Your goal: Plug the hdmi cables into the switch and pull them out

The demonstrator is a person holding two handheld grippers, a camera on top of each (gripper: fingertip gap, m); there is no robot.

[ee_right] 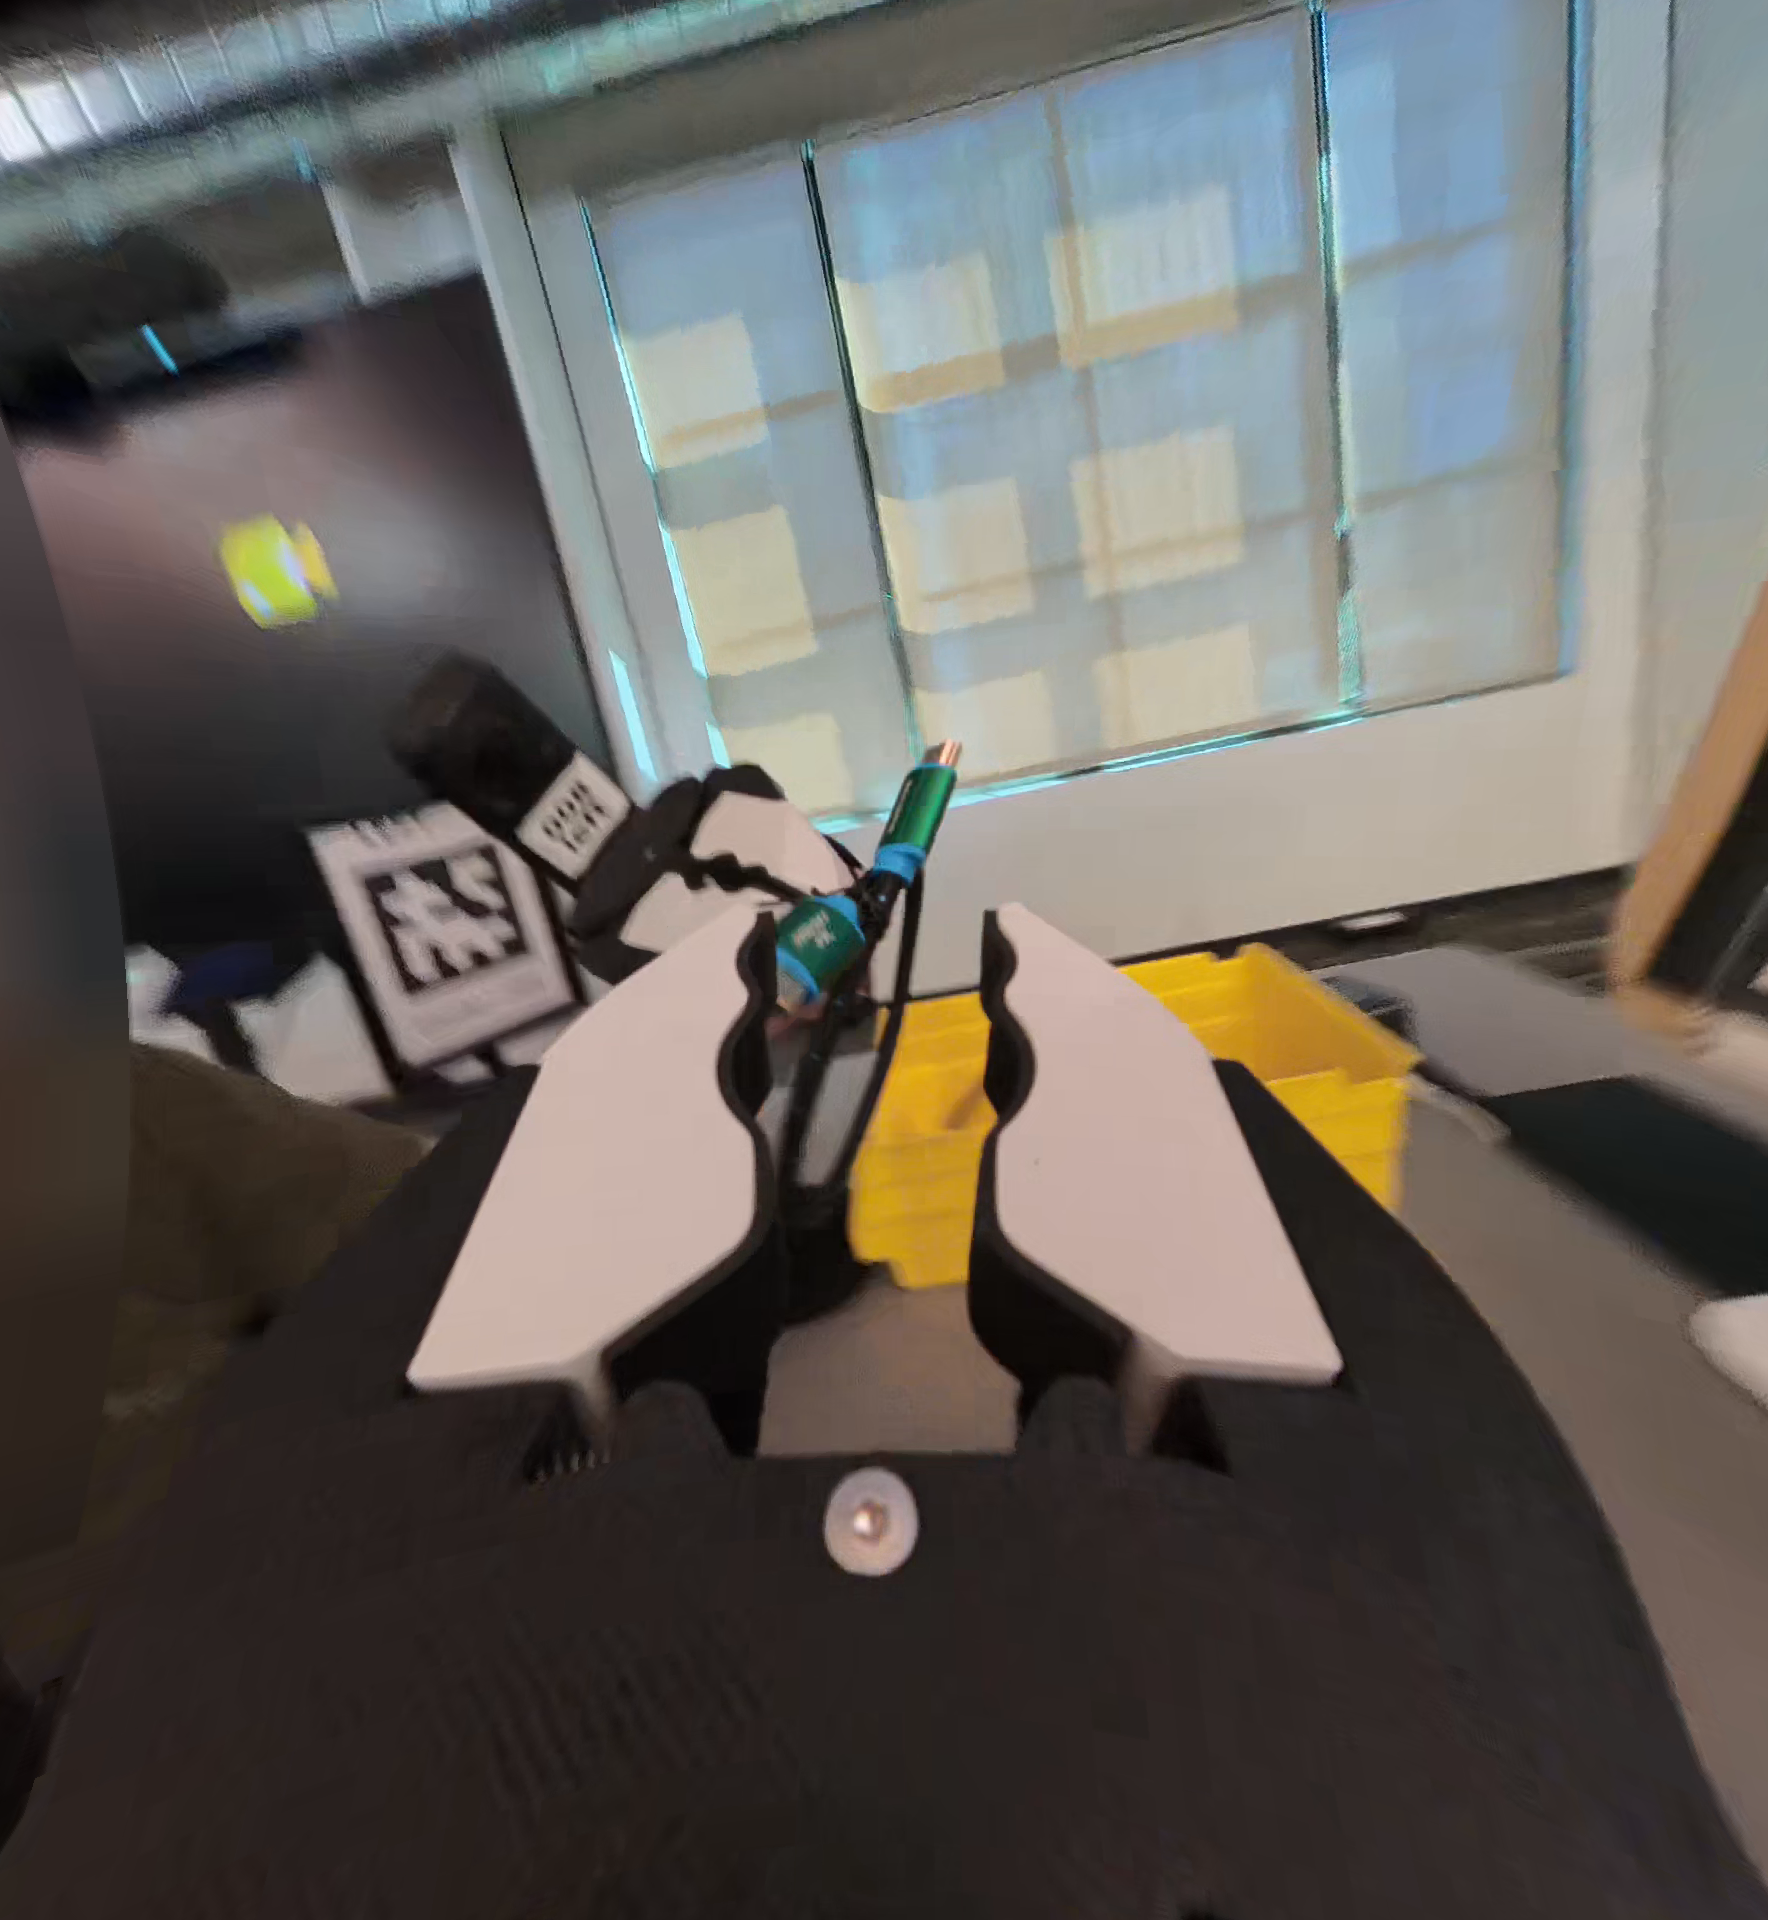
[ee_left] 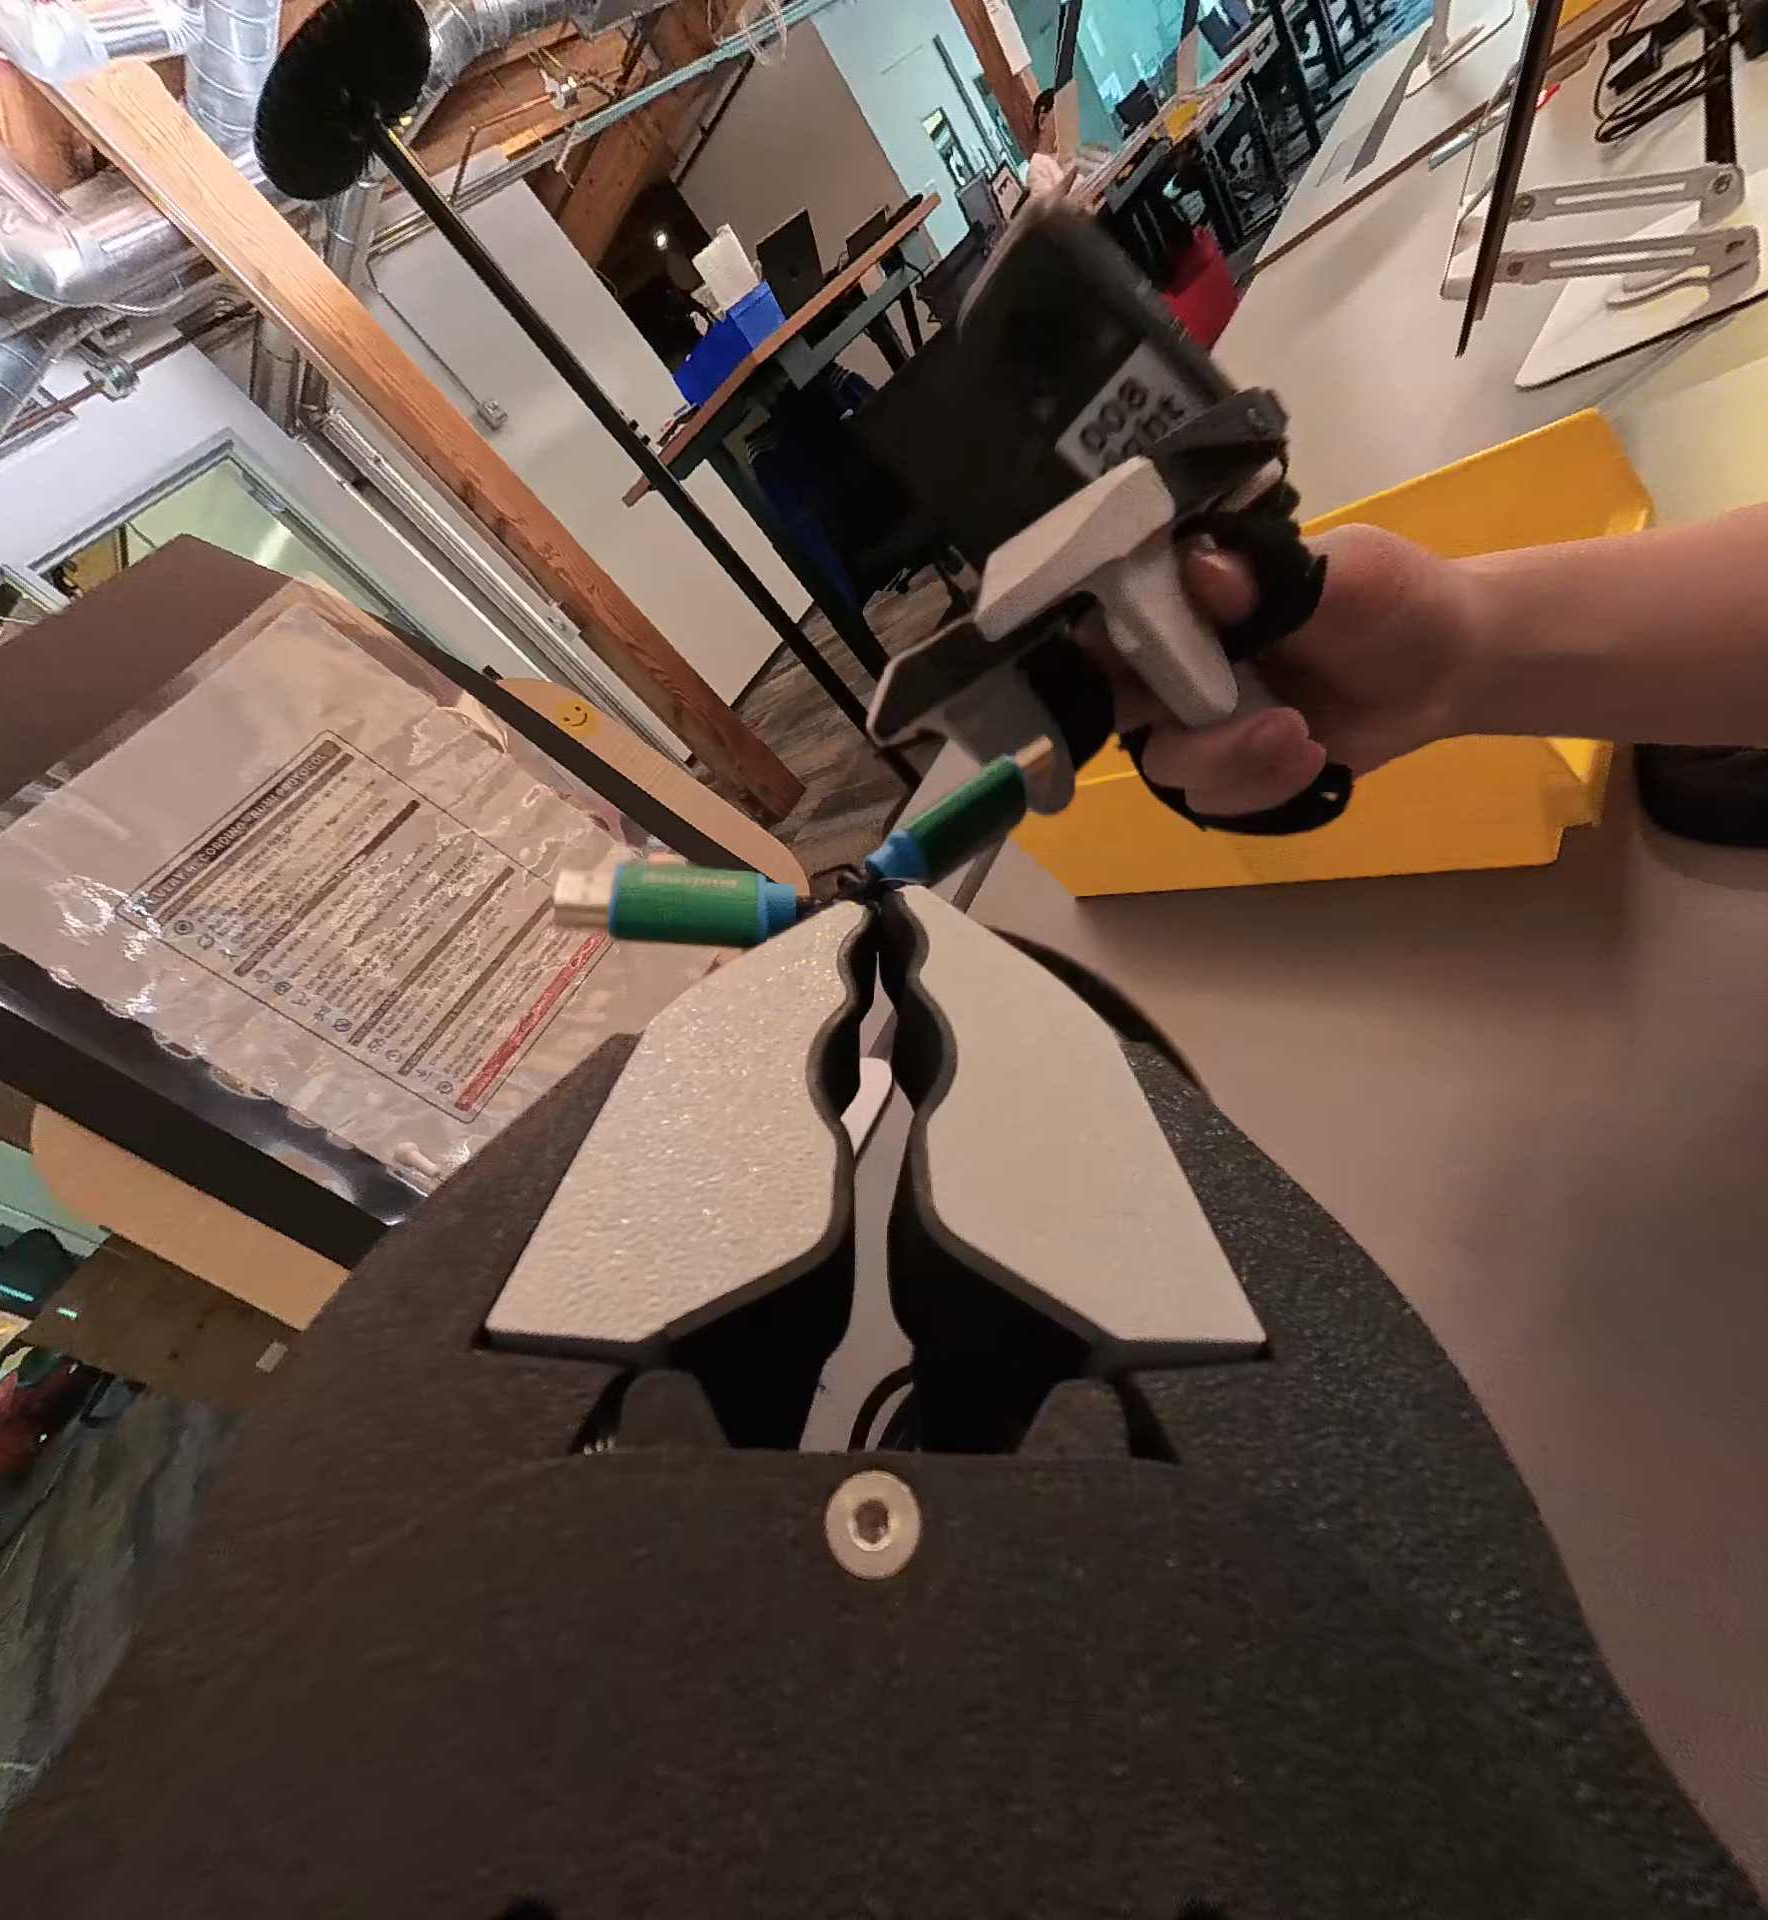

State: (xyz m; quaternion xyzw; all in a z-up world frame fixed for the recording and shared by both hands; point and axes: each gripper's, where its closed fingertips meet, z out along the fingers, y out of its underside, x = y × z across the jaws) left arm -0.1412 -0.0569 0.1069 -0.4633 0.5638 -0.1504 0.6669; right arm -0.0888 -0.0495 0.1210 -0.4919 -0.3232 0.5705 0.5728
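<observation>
My left gripper [ee_left: 878, 914] is shut, its tips pinching the black hdmi cables just behind two green plugs with blue collars. One plug [ee_left: 688, 904] points left, the other [ee_left: 963, 816] points up-right with its metal end against my right gripper [ee_left: 973, 738], which a hand holds. In the right wrist view my right gripper [ee_right: 880, 935] is open. The cables [ee_right: 828, 1081] hang between its fingers without being gripped. One plug [ee_right: 921, 810] stands upright above its tips, the other [ee_right: 818, 940] sits by its left finger. The left gripper [ee_right: 849, 883] holds them from behind. No switch is in view.
A yellow bin [ee_left: 1379, 727] sits on the grey table [ee_left: 1379, 1143] behind the grippers, and shows in the right wrist view [ee_right: 1275, 1049]. A board with a plastic-covered printed sheet [ee_left: 288, 883] stands at the left. A black-and-white marker sign [ee_right: 444, 925] stands at the back left. Tip to tip, the grippers are about 6 cm apart.
</observation>
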